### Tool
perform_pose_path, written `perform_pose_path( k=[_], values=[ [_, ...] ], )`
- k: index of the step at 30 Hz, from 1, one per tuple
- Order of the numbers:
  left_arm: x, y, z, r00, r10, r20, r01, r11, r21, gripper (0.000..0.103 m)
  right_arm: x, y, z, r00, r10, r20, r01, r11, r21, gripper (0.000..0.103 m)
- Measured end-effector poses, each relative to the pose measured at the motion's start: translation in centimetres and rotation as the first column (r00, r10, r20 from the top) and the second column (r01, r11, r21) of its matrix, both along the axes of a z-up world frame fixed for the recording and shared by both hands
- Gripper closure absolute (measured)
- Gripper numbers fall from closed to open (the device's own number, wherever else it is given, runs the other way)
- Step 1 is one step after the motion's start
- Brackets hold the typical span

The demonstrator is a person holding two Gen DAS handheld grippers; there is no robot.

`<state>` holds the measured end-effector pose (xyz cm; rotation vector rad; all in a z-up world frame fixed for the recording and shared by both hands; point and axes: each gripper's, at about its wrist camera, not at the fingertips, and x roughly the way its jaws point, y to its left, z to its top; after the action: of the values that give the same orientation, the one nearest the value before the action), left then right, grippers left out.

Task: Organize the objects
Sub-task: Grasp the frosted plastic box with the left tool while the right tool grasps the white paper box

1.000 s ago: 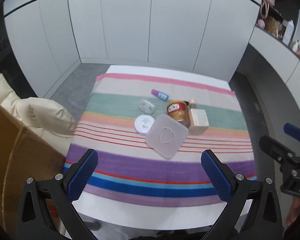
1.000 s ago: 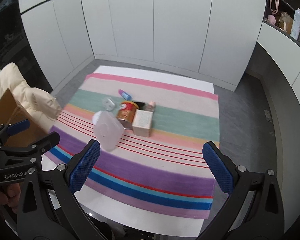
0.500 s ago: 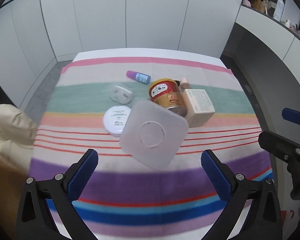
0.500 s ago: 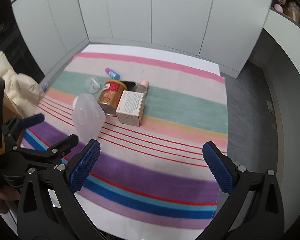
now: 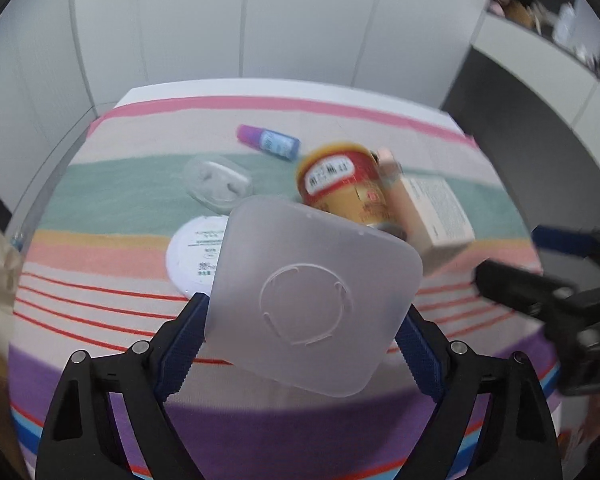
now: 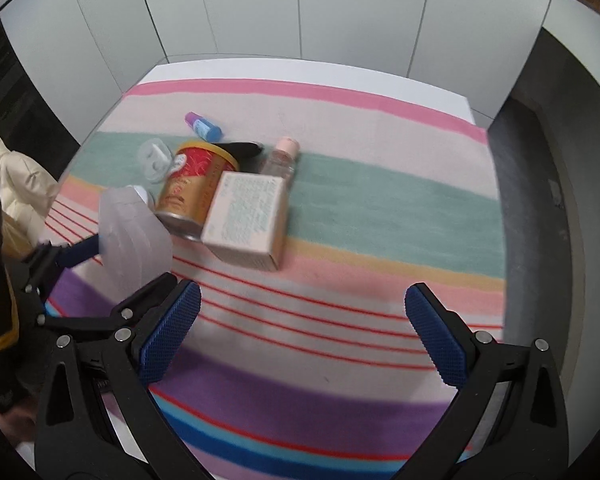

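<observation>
A frosted square plastic container [image 5: 312, 296] lies tipped on its side on the striped cloth, its bottom facing me. My left gripper [image 5: 300, 340] is wide open, one finger on each side of it; contact is unclear. It also shows in the right wrist view [image 6: 134, 236]. Behind it lie a red and gold can [image 5: 340, 188], a beige box [image 5: 436, 216], a white round compact [image 5: 196, 256], a clear lid [image 5: 220, 184] and a purple and blue tube [image 5: 268, 142]. My right gripper [image 6: 302, 336] is open and empty above the cloth, in front of the box [image 6: 248, 220].
A small clear bottle with a pink cap [image 6: 280, 160] lies behind the box. A cream jacket [image 6: 16, 176] sits off the table's left edge. White cabinet doors stand behind the table. The table drops off at the right edge [image 6: 496, 240].
Both grippers have moved forward and down toward the objects. My left gripper's fingers now flank the frosted container, which was well ahead of them before.
</observation>
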<state>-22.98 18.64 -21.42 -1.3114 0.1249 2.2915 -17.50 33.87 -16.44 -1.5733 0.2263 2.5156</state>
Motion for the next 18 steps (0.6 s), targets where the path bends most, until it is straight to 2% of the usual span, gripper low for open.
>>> perform_pose_path(
  k=[3, 6, 8, 11, 16, 18],
  values=[
    [-0.3, -0.5, 0.3, 1.000, 0.024, 0.011, -0.024, 1.000, 0.011, 0.014, -1.5, -0.8, -0.5, 1.000, 0.023, -0.003, -0.023, 1.000, -0.002, 0.000],
    [-0.6, -0.8, 0.5, 0.999, 0.048, 0.023, -0.047, 0.999, -0.015, 0.015, -2.8, -1.3, -1.1, 0.999, 0.039, -0.005, -0.039, 0.999, -0.010, 0.000],
    [-0.6, -0.9, 0.6, 0.998, 0.060, 0.029, -0.059, 0.998, -0.028, 0.015, -3.8, -1.6, -1.5, 0.999, 0.045, -0.005, -0.045, 0.999, -0.013, 0.004],
    [-0.8, -1.1, 0.8, 0.997, 0.072, 0.039, -0.070, 0.996, -0.046, 0.015, -5.0, -1.7, -2.2, 0.999, 0.045, 0.001, -0.045, 0.999, -0.022, 0.013],
    [-0.8, -1.1, 1.2, 0.996, 0.074, 0.048, -0.070, 0.995, -0.066, 0.017, -5.9, -2.0, -3.1, 0.996, 0.075, 0.044, -0.073, 0.996, -0.043, 0.050],
    [-0.7, -1.1, 1.4, 0.995, 0.079, 0.052, -0.075, 0.994, -0.075, 0.017, -5.9, -2.0, -3.4, 0.996, 0.080, 0.050, -0.077, 0.995, -0.059, 0.055]
  ],
)
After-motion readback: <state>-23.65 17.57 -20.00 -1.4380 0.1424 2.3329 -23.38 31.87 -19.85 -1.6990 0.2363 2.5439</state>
